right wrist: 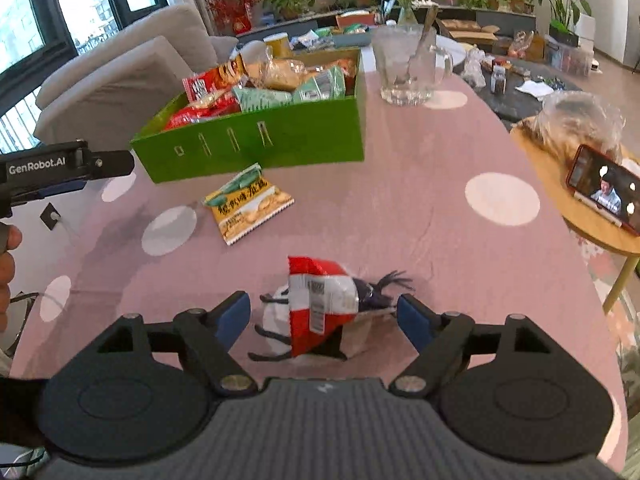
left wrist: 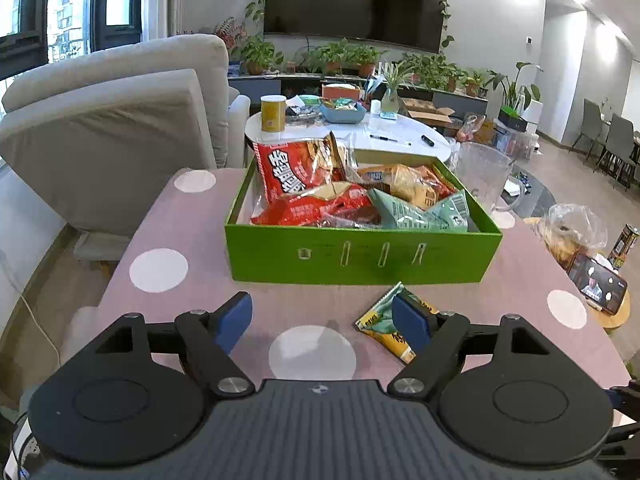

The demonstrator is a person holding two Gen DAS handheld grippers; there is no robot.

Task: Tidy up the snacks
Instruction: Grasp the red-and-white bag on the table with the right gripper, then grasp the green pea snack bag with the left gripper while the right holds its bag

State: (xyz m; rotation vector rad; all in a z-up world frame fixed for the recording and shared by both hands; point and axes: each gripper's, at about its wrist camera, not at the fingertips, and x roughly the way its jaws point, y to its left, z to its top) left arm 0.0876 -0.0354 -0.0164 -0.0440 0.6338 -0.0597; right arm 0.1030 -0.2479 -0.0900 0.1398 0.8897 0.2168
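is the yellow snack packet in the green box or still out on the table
Out. The yellow snack packet lies flat on the pink tablecloth, just in front of the green box, which already holds several other bags.

Your left claw (left wrist: pixel 322 322) sits low in its frame, blue pads parted and empty. Your right claw (right wrist: pixel 324 318) also gapes wide, pads touching nothing.

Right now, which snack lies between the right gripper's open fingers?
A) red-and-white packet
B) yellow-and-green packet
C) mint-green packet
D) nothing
A: in the right wrist view the red-and-white packet lies on the pink tablecloth between the right gripper's spread blue pads, which do not touch it; the yellow-and-green packet lies farther off, near the green box.
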